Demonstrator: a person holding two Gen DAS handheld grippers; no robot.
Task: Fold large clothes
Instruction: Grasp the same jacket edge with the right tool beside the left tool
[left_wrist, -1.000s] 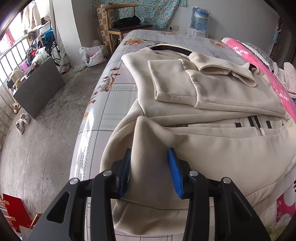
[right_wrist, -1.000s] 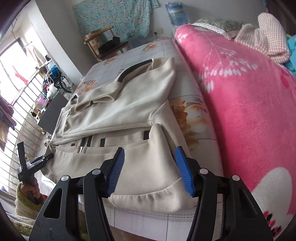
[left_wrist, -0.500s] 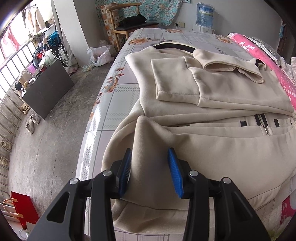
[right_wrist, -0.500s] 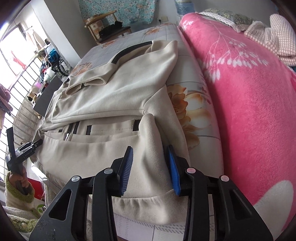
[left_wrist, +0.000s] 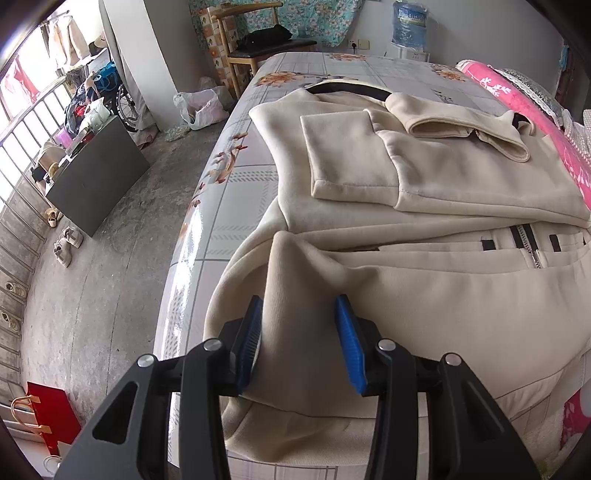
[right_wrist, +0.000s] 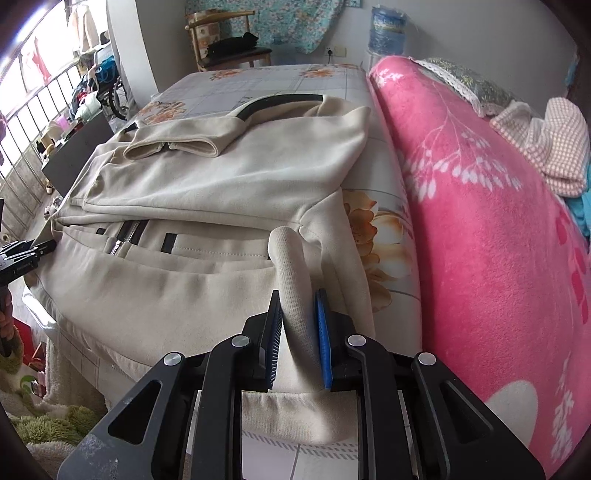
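A large cream zip jacket (left_wrist: 424, 177) lies on the bed with both sleeves folded across its chest; it also shows in the right wrist view (right_wrist: 229, 177). My left gripper (left_wrist: 300, 325) is shut on a raised pinch of the jacket's near-left hem. My right gripper (right_wrist: 298, 317) is shut tight on a raised ridge of the hem at the near-right corner. The left gripper's tip (right_wrist: 22, 254) shows at the left edge of the right wrist view.
The bed (left_wrist: 229, 206) has a glossy floral cover and its edge drops to a concrete floor on the left. A pink blanket (right_wrist: 480, 229) is piled along the right. A wooden chair (left_wrist: 266, 44) and a water jug (left_wrist: 410, 22) stand beyond the bed.
My right gripper has closed from open onto the hem and pinched it into a narrow ridge. My left gripper has kept its hold and both have shifted slightly.
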